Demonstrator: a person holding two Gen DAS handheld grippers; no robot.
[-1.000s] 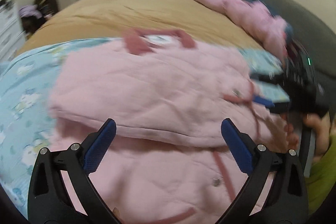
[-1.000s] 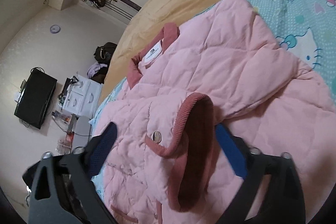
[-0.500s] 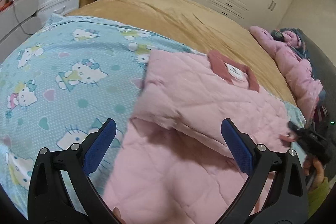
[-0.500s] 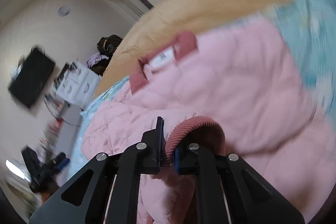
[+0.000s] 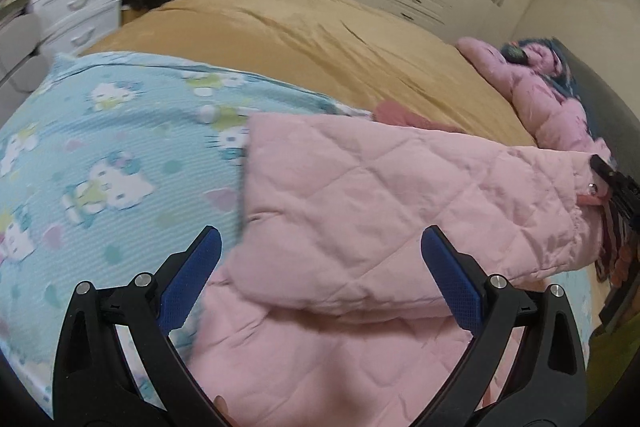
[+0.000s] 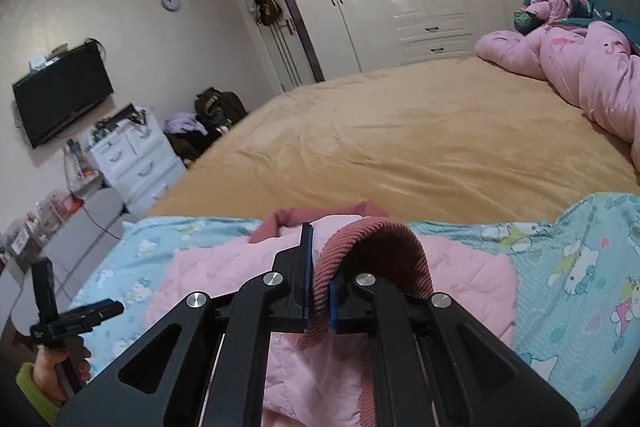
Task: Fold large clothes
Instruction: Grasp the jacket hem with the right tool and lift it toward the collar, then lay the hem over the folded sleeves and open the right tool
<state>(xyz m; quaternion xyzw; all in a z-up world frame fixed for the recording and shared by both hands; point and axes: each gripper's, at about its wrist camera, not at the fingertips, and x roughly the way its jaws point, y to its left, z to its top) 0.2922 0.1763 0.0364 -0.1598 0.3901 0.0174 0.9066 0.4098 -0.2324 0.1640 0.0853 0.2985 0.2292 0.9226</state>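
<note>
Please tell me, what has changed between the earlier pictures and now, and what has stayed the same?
The right gripper closed on the ribbed cuff of the pink jacket and lifted the sleeve off the jacket's body. The left gripper swung leftward, toward the jacket's edge on the cartoon sheet. Unchanged: the left gripper is open and empty, and the jacket's body lies on the sheet.

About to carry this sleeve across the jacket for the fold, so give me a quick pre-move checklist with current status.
1. Right tongs clamped on the ribbed cuff: ok, cuff pinched between the pads.
2. Left tongs free: ok, open, nothing between them.
3. Sleeve lifted off the jacket body: ok, raised toward the right tongs.
4. Collar lying flat: cannot tell, partly hidden behind the tongs.
5. Jacket resting on the cartoon-print sheet: ok.
6. Landing area on the jacket body smooth: cannot tell, blurred and partly covered.
</note>
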